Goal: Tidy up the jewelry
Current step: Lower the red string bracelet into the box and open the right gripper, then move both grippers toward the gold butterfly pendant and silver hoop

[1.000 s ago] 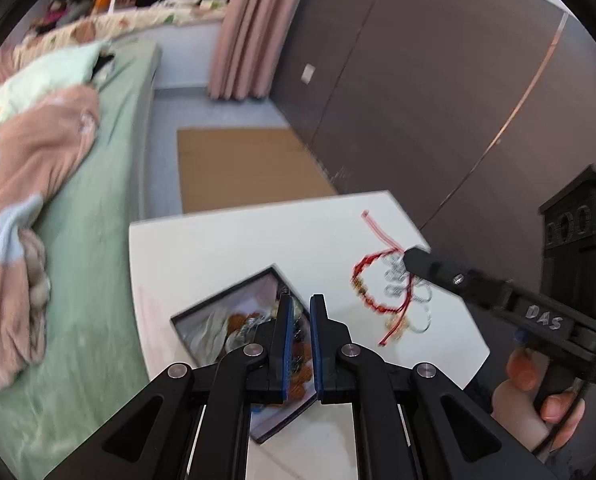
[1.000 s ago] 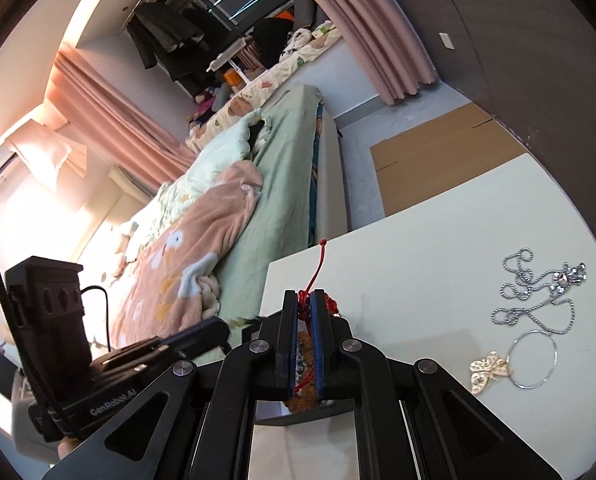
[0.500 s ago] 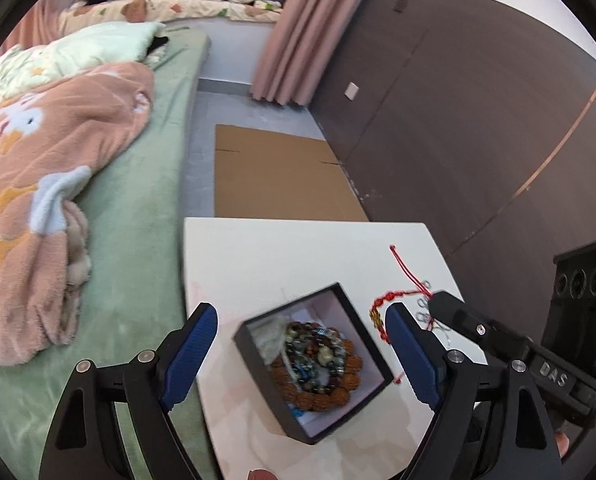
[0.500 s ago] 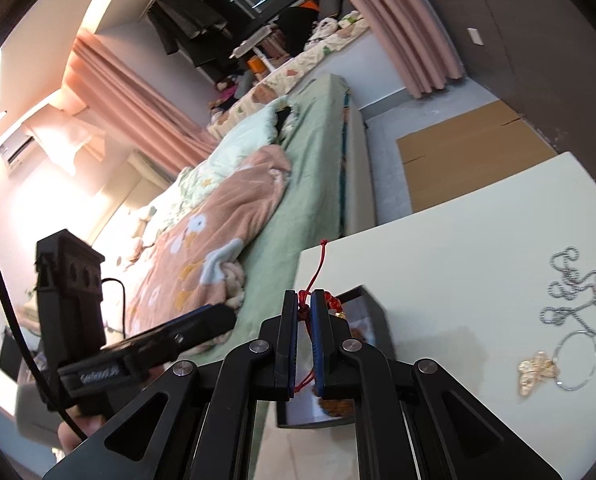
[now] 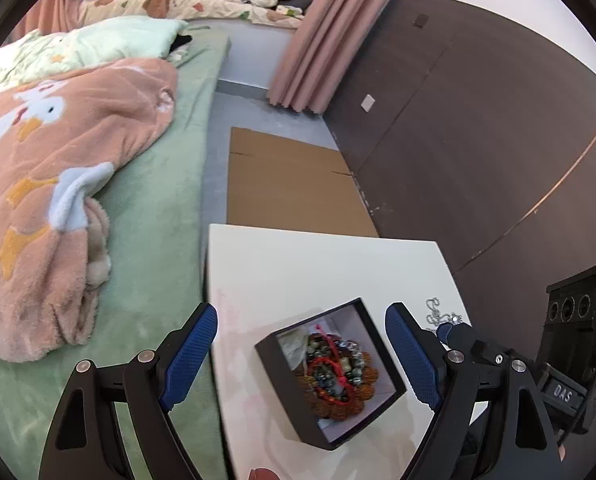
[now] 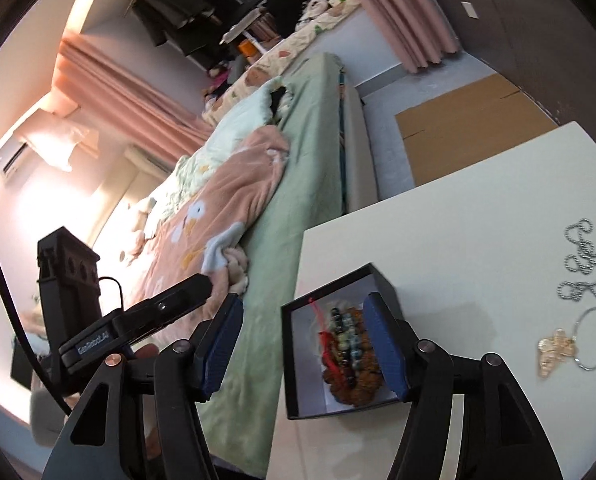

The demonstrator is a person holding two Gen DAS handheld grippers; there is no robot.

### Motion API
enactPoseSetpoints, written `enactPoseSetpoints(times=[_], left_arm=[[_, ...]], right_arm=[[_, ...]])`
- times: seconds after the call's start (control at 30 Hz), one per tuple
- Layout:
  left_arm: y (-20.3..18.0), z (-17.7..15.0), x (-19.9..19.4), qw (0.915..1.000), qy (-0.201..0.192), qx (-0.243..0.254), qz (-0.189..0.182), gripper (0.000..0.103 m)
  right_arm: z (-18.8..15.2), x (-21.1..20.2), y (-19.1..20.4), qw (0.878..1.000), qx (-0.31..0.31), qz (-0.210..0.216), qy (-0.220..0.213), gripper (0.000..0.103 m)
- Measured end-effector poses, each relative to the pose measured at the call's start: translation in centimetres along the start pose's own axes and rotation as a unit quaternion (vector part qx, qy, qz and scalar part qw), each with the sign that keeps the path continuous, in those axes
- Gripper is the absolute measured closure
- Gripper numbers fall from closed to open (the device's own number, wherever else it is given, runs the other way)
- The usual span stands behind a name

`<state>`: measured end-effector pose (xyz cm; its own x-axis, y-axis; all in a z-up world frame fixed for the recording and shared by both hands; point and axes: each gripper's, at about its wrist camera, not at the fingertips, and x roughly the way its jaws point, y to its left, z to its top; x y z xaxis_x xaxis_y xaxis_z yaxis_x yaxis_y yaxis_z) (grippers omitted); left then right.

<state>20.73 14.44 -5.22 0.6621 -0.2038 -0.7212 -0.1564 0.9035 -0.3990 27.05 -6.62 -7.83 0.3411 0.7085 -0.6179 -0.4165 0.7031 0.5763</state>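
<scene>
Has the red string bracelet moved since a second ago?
Yes. The red string bracelet, earlier pinched in the right gripper, now lies inside the black box on the beaded bracelets; the jaws are opening, empty.

Both wrist cameras look steeply down, close over the black box (image 5: pixel 329 376) (image 6: pixel 337 360), from its opposite sides, sharing it.

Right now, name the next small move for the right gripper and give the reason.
Probably lift the right gripper clear and swing toward the silver chain. Its jaws are opening with nothing pinched, the red cord bracelet already lies in the black box, and the chain, butterfly pendant and ring remain on the table.
</scene>
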Motion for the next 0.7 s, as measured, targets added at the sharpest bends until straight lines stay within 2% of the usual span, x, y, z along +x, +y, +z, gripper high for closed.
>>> enactPoseSetpoints(times=[0.33,0.43,0.7], left_arm=[[-3.6,-0.3,1.1,0.9995,0.007,0.025,-0.019,0.017],[-5.2,-0.5,1.8,0.999,0.012,0.037,-0.023,0.017],[-9.1,-1.3,3.7,0.996,0.025,0.071,-0.048,0.017]], right_arm=[[0.7,-5.0,-2.6,0.999,0.022,-0.036,-0.034,0.04],[1.0,-6.3,-3.7,0.997,0.027,-0.065,-0.038,0.04],[1.3,-9.1,-8.7,0.988,0.092,-0.116,-0.035,0.04]])
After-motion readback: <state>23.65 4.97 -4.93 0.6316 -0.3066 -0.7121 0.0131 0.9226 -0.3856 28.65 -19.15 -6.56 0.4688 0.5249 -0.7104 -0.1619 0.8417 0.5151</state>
